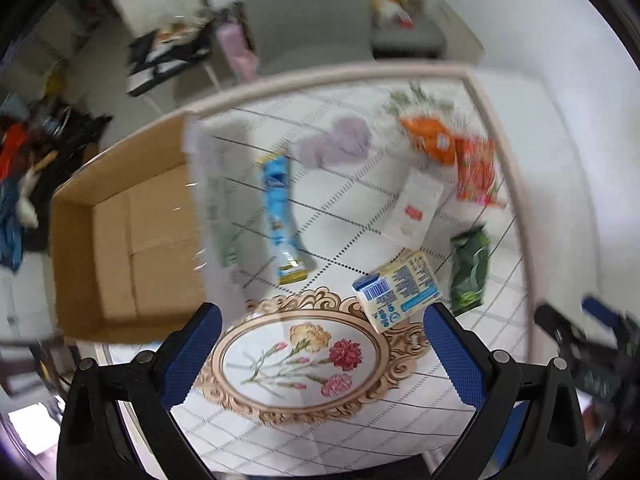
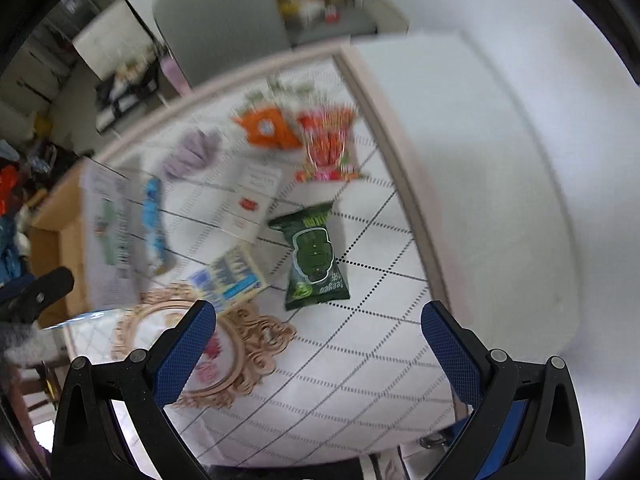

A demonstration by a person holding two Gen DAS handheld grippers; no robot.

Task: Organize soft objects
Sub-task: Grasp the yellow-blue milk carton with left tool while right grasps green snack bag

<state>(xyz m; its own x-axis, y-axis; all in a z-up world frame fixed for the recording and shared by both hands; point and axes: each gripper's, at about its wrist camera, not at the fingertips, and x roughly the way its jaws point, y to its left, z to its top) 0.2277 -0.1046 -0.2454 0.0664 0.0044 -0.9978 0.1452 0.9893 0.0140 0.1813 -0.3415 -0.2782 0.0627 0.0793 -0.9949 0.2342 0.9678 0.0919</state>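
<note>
Soft packs lie on the tiled table: a lilac cloth [image 1: 338,142] [image 2: 194,152], an orange bag [image 1: 430,138] [image 2: 268,128], a red patterned bag [image 1: 476,170] [image 2: 330,148], a white packet [image 1: 416,210] [image 2: 250,202], a green snack bag [image 1: 470,270] [image 2: 314,258], a blue packet [image 1: 282,210] [image 2: 154,220], a yellow-blue pack [image 1: 398,290] [image 2: 232,278] and a white-green pack [image 1: 220,216] [image 2: 110,232]. My left gripper [image 1: 322,320] is open and empty above the table's near part. My right gripper [image 2: 318,318] is open and empty, just short of the green bag.
An open cardboard box [image 1: 120,248] [image 2: 52,232] stands at the table's left edge. A flower medallion [image 1: 304,356] [image 2: 208,344] is printed on the tabletop. Chairs [image 1: 308,12] and floor clutter [image 1: 36,160] lie beyond the table. The right gripper shows at the left view's right edge [image 1: 592,344].
</note>
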